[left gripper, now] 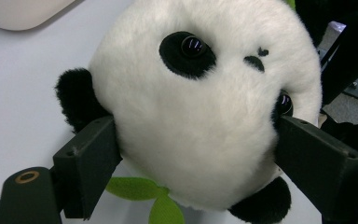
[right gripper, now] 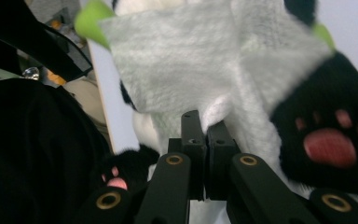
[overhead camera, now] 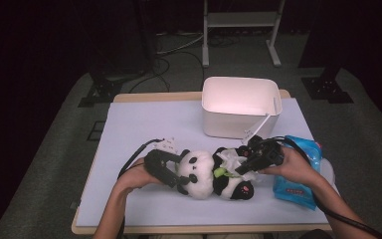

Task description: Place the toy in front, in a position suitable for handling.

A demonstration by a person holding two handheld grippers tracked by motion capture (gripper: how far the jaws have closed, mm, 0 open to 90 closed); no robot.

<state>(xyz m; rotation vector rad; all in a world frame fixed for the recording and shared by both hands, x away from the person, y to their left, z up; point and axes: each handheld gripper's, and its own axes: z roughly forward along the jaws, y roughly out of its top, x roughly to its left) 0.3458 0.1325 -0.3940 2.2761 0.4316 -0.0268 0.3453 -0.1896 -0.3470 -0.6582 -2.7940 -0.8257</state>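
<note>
Both busy — left gripper [left gripper: 193, 154] clamps panda [left gripper: 205, 107], right gripper [right gripper: 205, 140] pinches wipe [right gripper: 177, 65].

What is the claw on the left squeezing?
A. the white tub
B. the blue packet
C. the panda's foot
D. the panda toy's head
D: the left gripper has its fingers pressed against both sides of the plush panda's head.

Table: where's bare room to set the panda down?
Free: the table's left part, from the white bin to the left edge, and the front strip below the panda. Crowded: the right side, with the right tool, the blue wipes pack and the bin close together.
</note>
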